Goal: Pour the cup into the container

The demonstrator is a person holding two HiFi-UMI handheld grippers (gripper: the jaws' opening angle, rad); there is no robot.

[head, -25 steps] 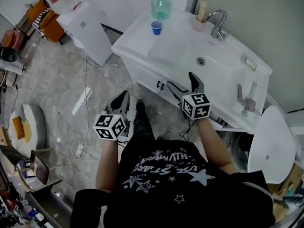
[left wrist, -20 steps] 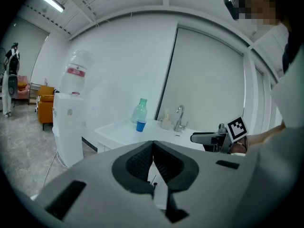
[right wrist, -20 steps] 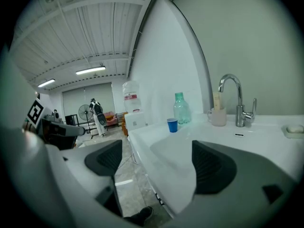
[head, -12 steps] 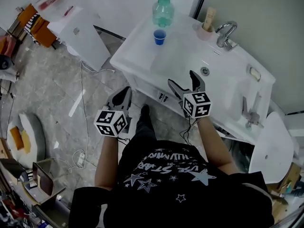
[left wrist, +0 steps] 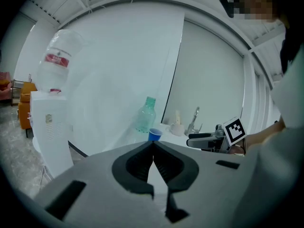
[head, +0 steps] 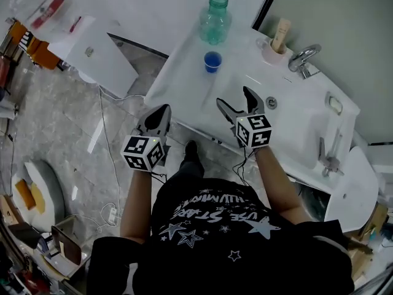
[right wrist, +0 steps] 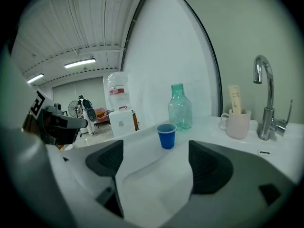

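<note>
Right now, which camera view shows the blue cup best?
The right gripper view: the blue cup stands near and large, upright, rim and wall clear, before the green bottle. The head view shows it from above, small. The left gripper view shows it tiny and far.

Blue cup (head: 212,61): too small in head view to tell any fill; right gripper view doesn't show its inside. In left gripper view the left gripper (left wrist: 153,144) body covers the cup's base. Bottle (head: 215,19) behind cup: fill level unclear.
</note>
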